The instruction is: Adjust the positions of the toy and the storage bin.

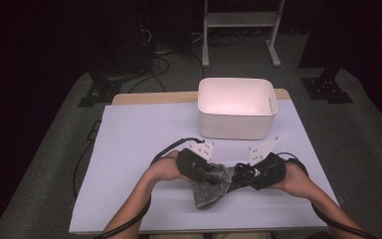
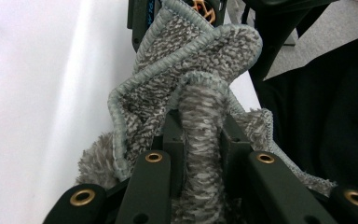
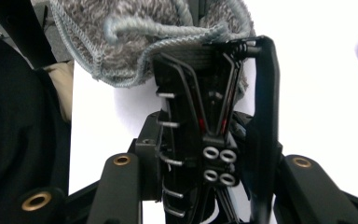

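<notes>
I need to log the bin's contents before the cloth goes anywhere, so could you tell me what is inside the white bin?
The white bin looks empty: bare floor and far wall show inside. The inner face of its near wall is hidden from the high view.

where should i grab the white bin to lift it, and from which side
Judging by its shape, take the white bin by its rim at the right end wall, where a slot handle is cut just below the edge. Come in from the right, one jaw through the slot or inside the open top. The near wall is plain and wide.
</notes>
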Demonstrator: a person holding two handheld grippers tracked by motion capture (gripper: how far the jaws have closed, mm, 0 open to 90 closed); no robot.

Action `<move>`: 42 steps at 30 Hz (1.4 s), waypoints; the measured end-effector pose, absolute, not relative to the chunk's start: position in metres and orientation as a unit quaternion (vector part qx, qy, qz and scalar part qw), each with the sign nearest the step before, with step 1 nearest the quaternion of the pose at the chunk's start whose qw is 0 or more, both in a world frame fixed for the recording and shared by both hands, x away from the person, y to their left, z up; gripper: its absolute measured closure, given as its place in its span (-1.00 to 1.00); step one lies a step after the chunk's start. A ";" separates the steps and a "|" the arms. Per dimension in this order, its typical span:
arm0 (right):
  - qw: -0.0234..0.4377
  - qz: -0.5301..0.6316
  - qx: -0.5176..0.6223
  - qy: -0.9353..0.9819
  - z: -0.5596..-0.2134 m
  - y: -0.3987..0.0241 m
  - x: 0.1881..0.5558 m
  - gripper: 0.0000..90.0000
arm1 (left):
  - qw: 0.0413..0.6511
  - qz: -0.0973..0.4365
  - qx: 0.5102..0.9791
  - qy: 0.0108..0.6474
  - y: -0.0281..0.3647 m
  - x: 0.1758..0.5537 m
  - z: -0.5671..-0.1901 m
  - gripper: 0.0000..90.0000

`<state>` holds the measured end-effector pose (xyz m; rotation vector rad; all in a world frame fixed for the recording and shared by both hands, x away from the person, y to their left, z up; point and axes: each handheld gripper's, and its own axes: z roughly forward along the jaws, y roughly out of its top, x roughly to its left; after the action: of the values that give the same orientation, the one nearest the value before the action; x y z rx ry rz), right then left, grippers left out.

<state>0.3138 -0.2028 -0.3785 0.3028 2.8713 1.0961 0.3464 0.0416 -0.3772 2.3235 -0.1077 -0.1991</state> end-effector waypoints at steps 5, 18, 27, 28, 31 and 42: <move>0.023 0.356 0.105 0.929 -0.382 -0.209 0.312 0.26 | 0.391 -0.077 0.916 -0.046 0.037 0.346 -0.377 0.71; 0.014 0.365 0.128 0.922 -0.405 -0.238 0.303 0.28 | 0.381 -0.086 0.919 -0.053 0.028 0.345 -0.383 0.70; -0.009 0.382 0.160 0.910 -0.432 -0.259 0.301 0.28 | 0.371 -0.085 0.923 -0.052 0.024 0.348 -0.383 0.69; -0.008 0.383 0.161 0.909 -0.434 -0.260 0.301 0.27 | 0.370 -0.084 0.924 -0.052 0.024 0.349 -0.383 0.69; -0.008 0.382 0.166 0.909 -0.442 -0.264 0.298 0.25 | 0.365 -0.086 0.925 -0.052 0.024 0.349 -0.384 0.69; 0.008 0.381 0.170 0.909 -0.441 -0.264 0.296 0.11 | 0.357 -0.085 0.929 -0.049 0.018 0.350 -0.387 0.69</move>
<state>0.2958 -0.2638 -0.4405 0.5328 2.8403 1.1923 0.3499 0.0179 -0.3874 2.3973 -0.1274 -0.2191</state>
